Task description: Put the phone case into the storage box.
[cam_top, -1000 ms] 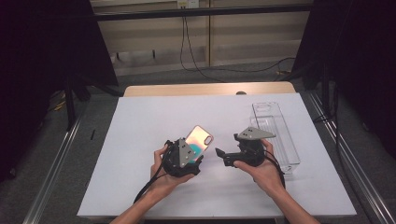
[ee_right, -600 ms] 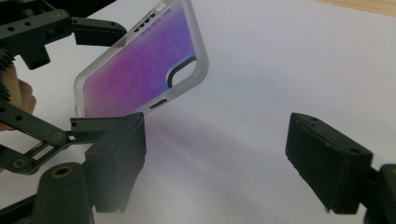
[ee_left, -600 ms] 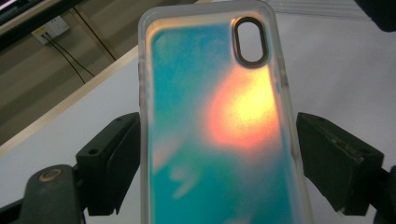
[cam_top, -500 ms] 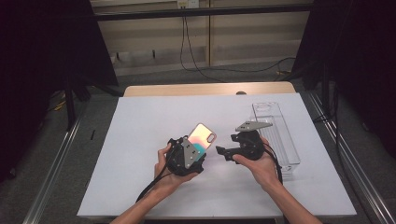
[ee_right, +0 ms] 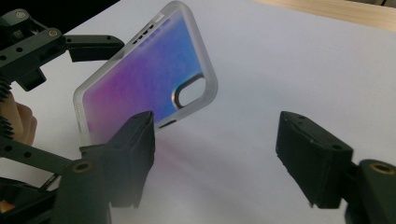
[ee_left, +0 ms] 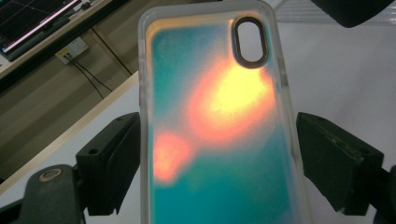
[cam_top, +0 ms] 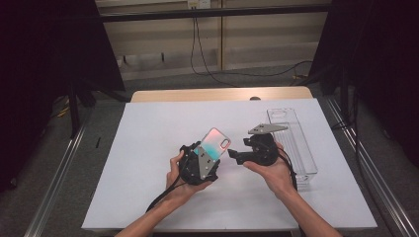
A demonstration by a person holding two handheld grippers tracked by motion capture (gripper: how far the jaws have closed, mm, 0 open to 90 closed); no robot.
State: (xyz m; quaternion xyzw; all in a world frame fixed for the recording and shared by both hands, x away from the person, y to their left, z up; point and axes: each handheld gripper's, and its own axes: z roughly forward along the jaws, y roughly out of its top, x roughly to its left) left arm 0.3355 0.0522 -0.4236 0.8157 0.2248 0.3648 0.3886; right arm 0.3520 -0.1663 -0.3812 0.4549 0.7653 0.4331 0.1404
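The phone case (cam_top: 214,142) stood at the middle of the high view, above the white table (cam_top: 148,148), clamped between the jaws of the left gripper (cam_top: 200,165). The right gripper (cam_top: 237,154) waited just beside its right edge, jaws apart. The right gripper view showed the case's (ee_right: 149,79) purple face; the left gripper view showed teal and orange (ee_left: 219,121).

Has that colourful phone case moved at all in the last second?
Yes. The phone case, held in the left gripper, has shifted right, toward the clear plastic box, and slightly away from the person.
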